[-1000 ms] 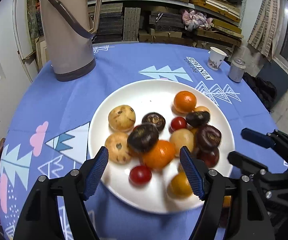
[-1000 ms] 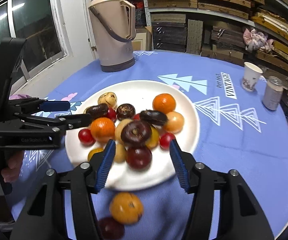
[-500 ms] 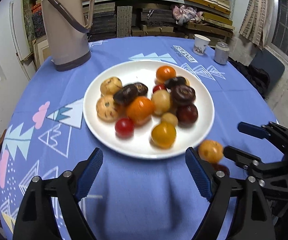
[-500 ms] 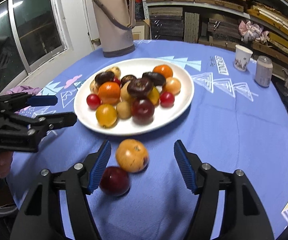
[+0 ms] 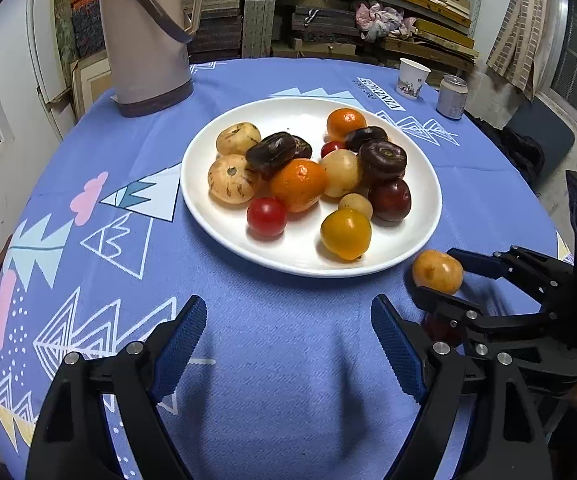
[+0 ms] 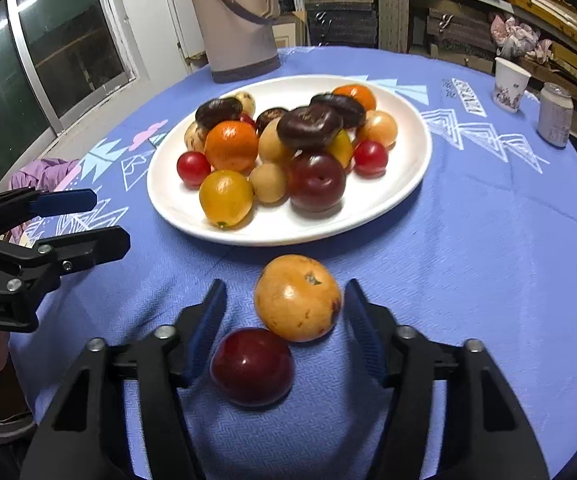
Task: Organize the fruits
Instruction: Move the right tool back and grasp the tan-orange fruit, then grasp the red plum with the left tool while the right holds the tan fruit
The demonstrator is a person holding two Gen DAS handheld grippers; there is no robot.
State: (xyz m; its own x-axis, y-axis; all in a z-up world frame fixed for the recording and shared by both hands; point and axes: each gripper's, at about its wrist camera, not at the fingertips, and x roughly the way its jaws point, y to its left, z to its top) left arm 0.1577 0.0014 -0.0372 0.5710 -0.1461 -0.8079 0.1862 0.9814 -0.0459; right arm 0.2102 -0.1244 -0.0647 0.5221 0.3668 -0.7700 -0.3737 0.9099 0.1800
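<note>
Closing around the orange fruit (image 6: pixel 298 298) on the desk (image 6: pixel 468 260) just outside the plate (image 6: pixel 408 176), right tongs (image 6: pixel 284 312) have not yet pinched it, evidently for sorting; left tongs (image 5: pixel 284 344) hang spread, empty.

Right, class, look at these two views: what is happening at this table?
A person holding two grippers is sorting fruit. The right gripper is closing around an orange-yellow fruit on the blue tablecloth, beside a dark red plum. The left gripper hangs open and empty. The white plate is piled with fruit.
</note>
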